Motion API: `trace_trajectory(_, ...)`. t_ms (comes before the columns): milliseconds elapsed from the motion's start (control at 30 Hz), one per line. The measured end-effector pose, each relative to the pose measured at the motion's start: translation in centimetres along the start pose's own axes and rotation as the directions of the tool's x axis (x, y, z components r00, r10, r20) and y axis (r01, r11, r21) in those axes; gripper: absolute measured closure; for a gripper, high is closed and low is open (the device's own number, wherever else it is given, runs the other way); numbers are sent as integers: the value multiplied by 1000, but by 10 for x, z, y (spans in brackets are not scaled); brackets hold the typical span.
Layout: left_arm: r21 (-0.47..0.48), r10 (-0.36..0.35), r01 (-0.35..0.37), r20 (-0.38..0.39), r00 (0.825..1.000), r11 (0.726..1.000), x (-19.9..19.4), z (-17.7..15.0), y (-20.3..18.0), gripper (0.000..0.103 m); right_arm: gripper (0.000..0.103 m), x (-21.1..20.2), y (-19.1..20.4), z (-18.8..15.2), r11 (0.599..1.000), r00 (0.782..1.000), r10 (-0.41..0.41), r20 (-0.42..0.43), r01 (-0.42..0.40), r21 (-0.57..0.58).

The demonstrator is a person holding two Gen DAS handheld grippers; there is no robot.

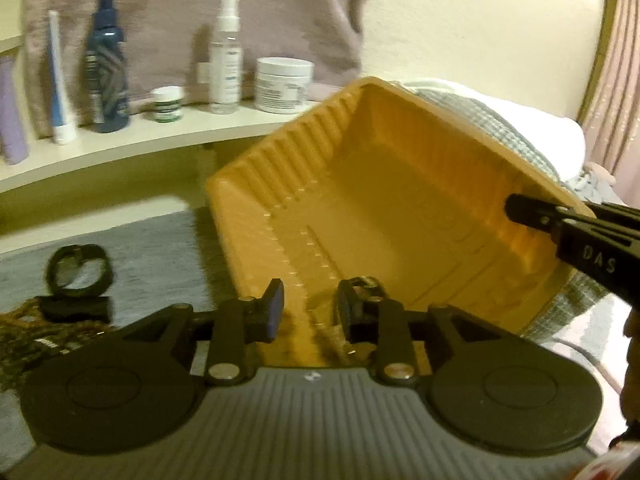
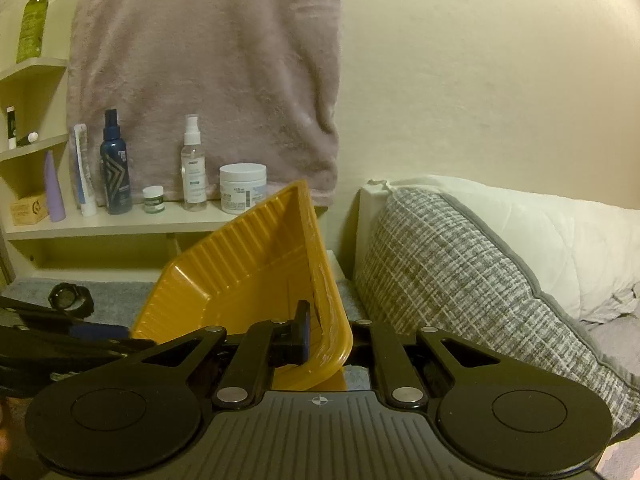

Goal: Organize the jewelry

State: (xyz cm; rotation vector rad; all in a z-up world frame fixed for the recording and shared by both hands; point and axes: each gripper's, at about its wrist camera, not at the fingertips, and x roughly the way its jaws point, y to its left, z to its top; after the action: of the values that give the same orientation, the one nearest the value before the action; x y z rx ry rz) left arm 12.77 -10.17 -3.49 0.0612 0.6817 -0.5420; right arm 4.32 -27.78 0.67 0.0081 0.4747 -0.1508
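A yellow plastic tray [image 1: 384, 208] is tilted up, its inside facing the left wrist camera; it looks empty. My right gripper [image 2: 320, 334] is shut on the tray's right rim [image 2: 328, 320], and shows in the left wrist view [image 1: 532, 210] at the tray's right edge. My left gripper [image 1: 310, 312] is open just in front of the tray's near rim, holding nothing. A black wristwatch [image 1: 78, 270] lies on the grey mat [image 1: 152, 256] at left, also in the right wrist view [image 2: 70, 298]. A brownish chain heap [image 1: 24, 332] lies beside it.
A shelf [image 1: 140, 140] behind holds bottles, a tube and jars [image 1: 284, 84]. A pink towel [image 2: 208, 72] hangs on the wall. A grey checked pillow [image 2: 460, 280] and white bedding lie to the right.
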Motion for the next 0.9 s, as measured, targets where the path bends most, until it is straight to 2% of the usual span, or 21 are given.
trace_trajectory(233,-57,150,-149,19,988,987,-26,-19,38,74,93,-1,1,0,1000,1000,-1,4,1,1)
trace_trajectory(367,-81,247,-245,14,969,966,-39,-35,62,74,93,-1,1,0,1000,1000,-4,7,4,-2)
trace_trajectory(500,-105,309,-308,-4,951,946,-45,-49,84,74,93,-1,1,1,1000,1000,-6,5,6,-4)
trace_trajectory(733,-136,351,-352,-33,936,926,-40,-57,103,74,93,0,2,0,1000,1000,-12,3,12,-13)
trace_trajectory(900,-155,356,-357,-38,934,921,-29,-55,107,75,93,1,3,0,1000,1000,-17,2,17,-17)
